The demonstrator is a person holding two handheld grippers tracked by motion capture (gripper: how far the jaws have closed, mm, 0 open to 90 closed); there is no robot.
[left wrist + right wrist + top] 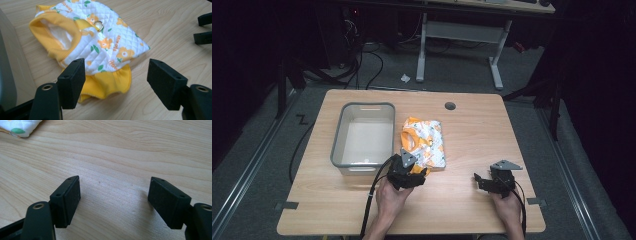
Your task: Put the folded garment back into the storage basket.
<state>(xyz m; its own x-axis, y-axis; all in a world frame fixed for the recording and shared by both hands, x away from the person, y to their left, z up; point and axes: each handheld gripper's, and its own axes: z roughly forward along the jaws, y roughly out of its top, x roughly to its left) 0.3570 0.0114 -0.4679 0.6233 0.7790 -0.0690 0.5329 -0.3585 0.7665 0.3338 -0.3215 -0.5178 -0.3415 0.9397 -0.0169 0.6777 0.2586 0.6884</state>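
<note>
A quilted white-and-yellow floral garment (423,142) lies on the wooden table (472,130), just right of the grey bin (363,138). The left gripper (408,171) hovers at the garment's near hem, jaws wide apart and empty; the right gripper (484,181) sits well right of the garment, jaws likewise spread over bare wood.

White flower-print garment (100,42) with yellow trim, grey bin (362,135)

We are looking down on a pale wooden bench (472,125) standing on grey carpet (257,150) in a dim room. Beyond the bench, far ahead of the claws, a white-legged desk (462,35) is standing. Black cables (367,60) are trailing across the floor, and a scrap of white paper (405,78) is lying there.
</note>
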